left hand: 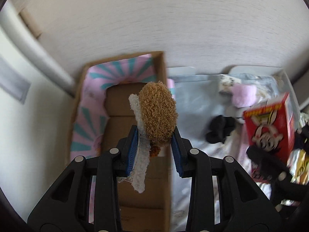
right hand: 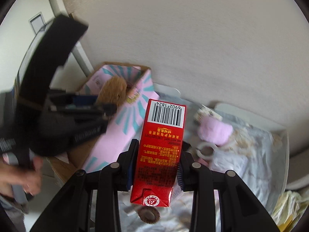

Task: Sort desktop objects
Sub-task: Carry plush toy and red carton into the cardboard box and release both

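Observation:
My left gripper (left hand: pixel 154 145) is shut on a brown and white plush toy (left hand: pixel 157 112), held above a pink-lined cardboard box (left hand: pixel 92 100). The same toy (right hand: pixel 113 92) and the left gripper (right hand: pixel 87 116) show blurred at the left of the right wrist view, over the box (right hand: pixel 123 127). My right gripper (right hand: pixel 157 162) is shut on a red carton (right hand: pixel 162 147) with a barcode on its far end. That red carton (left hand: pixel 270 123) also appears at the right edge of the left wrist view, over a white tray (left hand: pixel 287 81).
The white tray (right hand: pixel 283 154) holds crumpled plastic, a pink fluffy item (right hand: pixel 216 133), a white ring (right hand: pixel 204 150) and a black item (left hand: pixel 220 129). A round brown object (right hand: pixel 148 215) lies under the carton. A pale wall stands behind. A person's hand (right hand: pixel 17 176) grips the left tool.

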{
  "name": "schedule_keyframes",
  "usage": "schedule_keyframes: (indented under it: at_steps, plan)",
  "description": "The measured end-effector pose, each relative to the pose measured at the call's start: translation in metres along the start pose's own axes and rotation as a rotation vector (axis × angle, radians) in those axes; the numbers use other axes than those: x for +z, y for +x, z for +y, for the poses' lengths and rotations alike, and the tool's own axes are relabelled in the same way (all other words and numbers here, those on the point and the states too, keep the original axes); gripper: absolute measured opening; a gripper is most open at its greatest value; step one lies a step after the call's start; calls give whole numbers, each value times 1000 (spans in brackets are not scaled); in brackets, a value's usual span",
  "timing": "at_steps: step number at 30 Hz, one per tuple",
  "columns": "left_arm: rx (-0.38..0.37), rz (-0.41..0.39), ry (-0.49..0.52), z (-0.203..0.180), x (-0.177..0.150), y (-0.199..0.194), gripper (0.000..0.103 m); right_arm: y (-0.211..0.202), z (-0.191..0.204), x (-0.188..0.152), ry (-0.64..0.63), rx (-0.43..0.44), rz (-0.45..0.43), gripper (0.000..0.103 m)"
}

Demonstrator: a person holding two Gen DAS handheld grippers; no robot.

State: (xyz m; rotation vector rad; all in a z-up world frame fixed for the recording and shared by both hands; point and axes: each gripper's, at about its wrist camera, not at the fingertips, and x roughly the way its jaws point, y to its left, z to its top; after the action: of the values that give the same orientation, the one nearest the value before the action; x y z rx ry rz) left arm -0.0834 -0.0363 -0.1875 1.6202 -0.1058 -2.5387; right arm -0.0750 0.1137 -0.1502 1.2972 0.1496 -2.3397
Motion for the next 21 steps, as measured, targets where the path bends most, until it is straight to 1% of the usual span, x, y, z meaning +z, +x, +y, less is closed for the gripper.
schedule_keyframes:
  at_steps: [3, 5, 6, 8, 9, 10, 13, 14, 17, 19, 21]
  plan:
    - [40, 11, -54, 27, -10, -1, 30, 8, 19, 21, -40, 34, -1, 32]
    - [69, 44, -71, 39, -17, 7, 30, 17, 32, 33, -64, 56, 12, 32]
    - [100, 70, -46, 40, -18, 14, 30, 24, 39, 39, -77, 68, 23, 32]
    - [194, 127, 53, 37, -23, 31, 30, 39, 51, 48, -101, 79, 47, 32]
    - [214, 138, 72, 39, -24, 36, 30, 46, 57, 53, -117, 74, 59, 32]
    - [195, 140, 34, 49, -23, 36, 30, 52, 63, 58, -137, 67, 69, 32]
    - [91, 136, -172, 83, -21, 30, 30, 65, 76, 71, -159, 90, 78, 32]
    - [81, 133, -193, 88, -22, 29, 30, 66, 80, 75, -164, 87, 74, 32]
    - [116, 106, -200, 90, -28, 24, 30, 72, 88, 83, -179, 103, 70, 32]
    - [105, 80, -218, 90, -32, 19, 30, 78, 92, 86, -190, 101, 80, 32]
    - [73, 58, -258, 91, -35, 14, 30, 88, 90, 87, -192, 103, 95, 32]
